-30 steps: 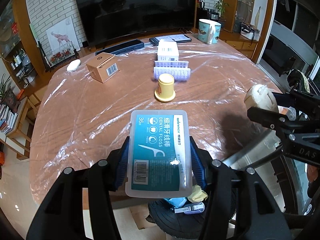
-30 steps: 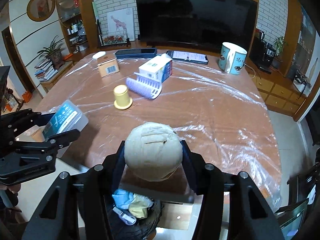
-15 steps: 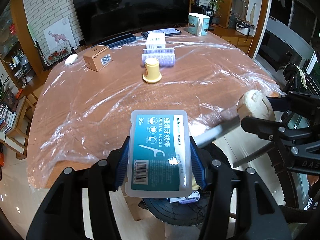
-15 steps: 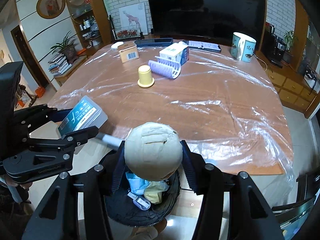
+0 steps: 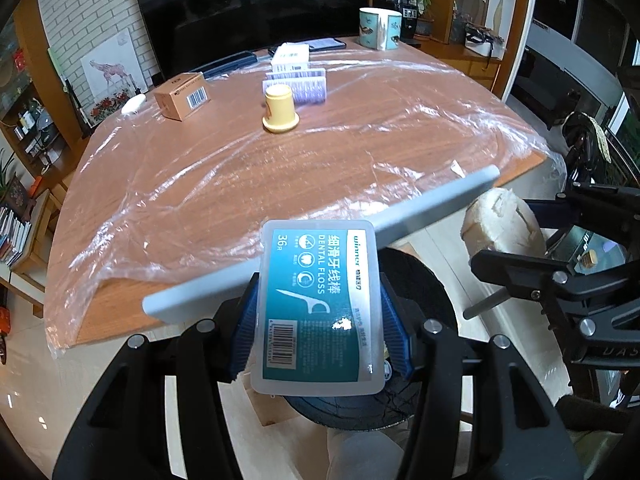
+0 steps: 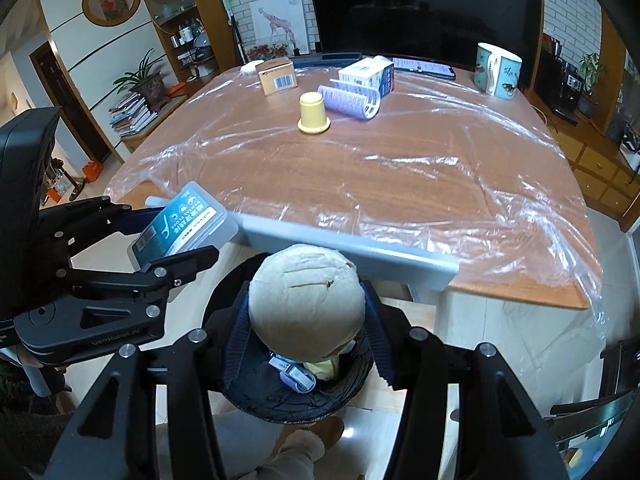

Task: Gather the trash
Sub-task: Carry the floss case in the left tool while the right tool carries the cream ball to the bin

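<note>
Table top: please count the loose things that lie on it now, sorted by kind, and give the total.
Cardboard or paper boxes: 2, the brown box and the white box
Mugs: 1, the mug
Yellow cups, upside down: 1, the yellow cup
Purple ribbed rollers: 1, the roller
Phones: 1, the phone
Dark flat cases: 1, the case
Small white objects: 1, the white object
Total: 8
</note>
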Motion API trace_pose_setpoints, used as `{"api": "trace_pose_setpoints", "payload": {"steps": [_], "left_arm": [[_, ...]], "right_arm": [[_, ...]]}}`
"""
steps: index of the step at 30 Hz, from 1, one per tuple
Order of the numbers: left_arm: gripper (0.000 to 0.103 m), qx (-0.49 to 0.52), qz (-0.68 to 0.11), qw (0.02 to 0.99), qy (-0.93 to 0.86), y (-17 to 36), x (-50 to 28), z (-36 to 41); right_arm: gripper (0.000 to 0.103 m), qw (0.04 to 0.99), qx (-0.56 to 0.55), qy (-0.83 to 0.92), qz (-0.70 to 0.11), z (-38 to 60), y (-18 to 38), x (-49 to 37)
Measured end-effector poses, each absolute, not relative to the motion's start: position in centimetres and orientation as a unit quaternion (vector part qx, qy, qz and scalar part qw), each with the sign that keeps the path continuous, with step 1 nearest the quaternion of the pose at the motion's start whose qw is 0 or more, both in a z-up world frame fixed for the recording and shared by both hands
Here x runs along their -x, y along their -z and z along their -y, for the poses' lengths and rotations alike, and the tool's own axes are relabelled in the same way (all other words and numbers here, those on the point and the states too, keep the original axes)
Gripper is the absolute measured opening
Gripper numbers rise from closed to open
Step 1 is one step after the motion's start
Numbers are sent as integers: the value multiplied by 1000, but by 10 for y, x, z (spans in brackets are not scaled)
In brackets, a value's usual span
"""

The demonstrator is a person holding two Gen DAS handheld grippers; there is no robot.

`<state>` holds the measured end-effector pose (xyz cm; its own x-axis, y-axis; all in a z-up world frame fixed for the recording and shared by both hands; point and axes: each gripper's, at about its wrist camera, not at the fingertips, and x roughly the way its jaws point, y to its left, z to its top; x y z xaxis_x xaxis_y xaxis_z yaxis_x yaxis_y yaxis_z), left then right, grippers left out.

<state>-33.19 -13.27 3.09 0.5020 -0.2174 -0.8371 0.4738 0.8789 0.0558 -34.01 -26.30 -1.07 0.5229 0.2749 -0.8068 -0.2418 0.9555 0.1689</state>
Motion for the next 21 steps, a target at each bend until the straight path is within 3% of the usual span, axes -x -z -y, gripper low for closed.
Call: {"api": "trace_pose_setpoints", "payload": {"steps": [21], "left_arm": [[55,-171,-475,837,211,-5,362,141]], "right_arm": [[52,856,-10,-155,-493,258,37,348]]}}
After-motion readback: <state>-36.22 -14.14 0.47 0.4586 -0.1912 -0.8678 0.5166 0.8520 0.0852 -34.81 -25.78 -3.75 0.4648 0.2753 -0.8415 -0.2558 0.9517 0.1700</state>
